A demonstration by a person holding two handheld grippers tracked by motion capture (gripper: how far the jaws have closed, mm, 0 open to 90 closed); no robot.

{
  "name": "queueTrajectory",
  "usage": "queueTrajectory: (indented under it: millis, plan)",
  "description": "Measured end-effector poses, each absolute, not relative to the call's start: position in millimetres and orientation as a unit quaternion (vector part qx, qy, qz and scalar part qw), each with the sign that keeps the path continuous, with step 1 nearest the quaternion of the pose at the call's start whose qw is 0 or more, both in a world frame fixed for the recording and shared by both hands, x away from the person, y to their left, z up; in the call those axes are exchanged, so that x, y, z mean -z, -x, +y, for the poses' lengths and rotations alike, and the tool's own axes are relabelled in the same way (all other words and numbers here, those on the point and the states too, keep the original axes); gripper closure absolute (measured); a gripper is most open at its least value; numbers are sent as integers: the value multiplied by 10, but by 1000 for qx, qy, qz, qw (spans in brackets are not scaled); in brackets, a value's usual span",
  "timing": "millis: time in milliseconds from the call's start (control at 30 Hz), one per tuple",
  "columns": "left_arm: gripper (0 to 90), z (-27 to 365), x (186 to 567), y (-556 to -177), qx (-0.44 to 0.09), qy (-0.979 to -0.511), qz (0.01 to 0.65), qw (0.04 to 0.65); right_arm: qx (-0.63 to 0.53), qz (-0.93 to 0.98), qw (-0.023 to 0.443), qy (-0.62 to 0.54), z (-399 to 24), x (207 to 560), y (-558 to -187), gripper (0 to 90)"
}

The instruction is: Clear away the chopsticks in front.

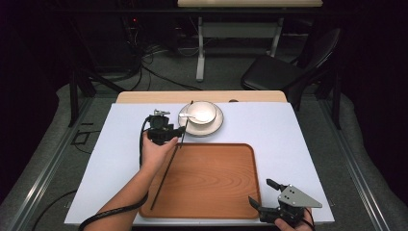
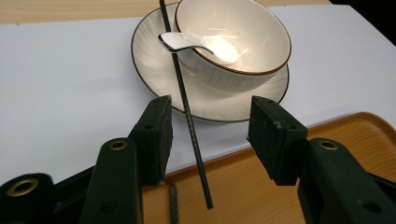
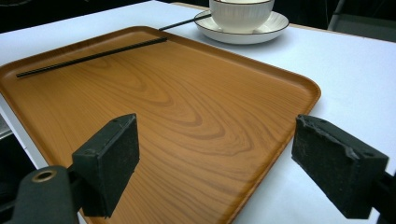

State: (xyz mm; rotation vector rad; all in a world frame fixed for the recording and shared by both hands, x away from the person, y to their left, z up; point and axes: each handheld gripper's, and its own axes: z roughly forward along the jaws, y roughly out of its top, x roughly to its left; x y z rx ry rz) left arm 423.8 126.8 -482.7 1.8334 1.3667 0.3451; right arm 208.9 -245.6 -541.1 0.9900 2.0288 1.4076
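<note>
A cream bowl (image 1: 202,113) with a white spoon (image 1: 191,117) in it stands on a saucer (image 1: 215,126) beyond the wooden tray (image 1: 216,178). One black chopstick (image 1: 163,180) lies in the tray's left part. A second chopstick (image 2: 187,107) rests slanted from the saucer rim down onto the tray edge. My left gripper (image 2: 210,119) is open, with its jaws on either side of this second chopstick and not touching it. My right gripper (image 1: 261,191) hangs open over the tray's near right corner, holding nothing. The right gripper view shows the tray (image 3: 187,107) and bowl (image 3: 240,11).
A white sheet (image 1: 274,127) covers the table; its far wooden edge (image 1: 144,97) shows behind. A black chair (image 1: 284,70) and a second table's legs (image 1: 201,53) stand beyond, with cables on the floor. The tray's middle and right are bare.
</note>
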Motion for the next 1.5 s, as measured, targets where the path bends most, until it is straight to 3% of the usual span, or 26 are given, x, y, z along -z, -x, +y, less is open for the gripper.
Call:
queueTrajectory:
  millis: [567,967,1500]
  plan:
    - [664,1160,5181,-4437,-128,-725,571,363,-516,741,238,-360,-2466,5408,-2085,147]
    - [722,1103,5321,-4451,-128,-724,575,357,-518,740,236,-359,-2468,5407,-2081,147]
    - [828,1071,5314,-4497,-118,-722,595,332,-518,741,236,-356,-2466,5404,-2081,147]
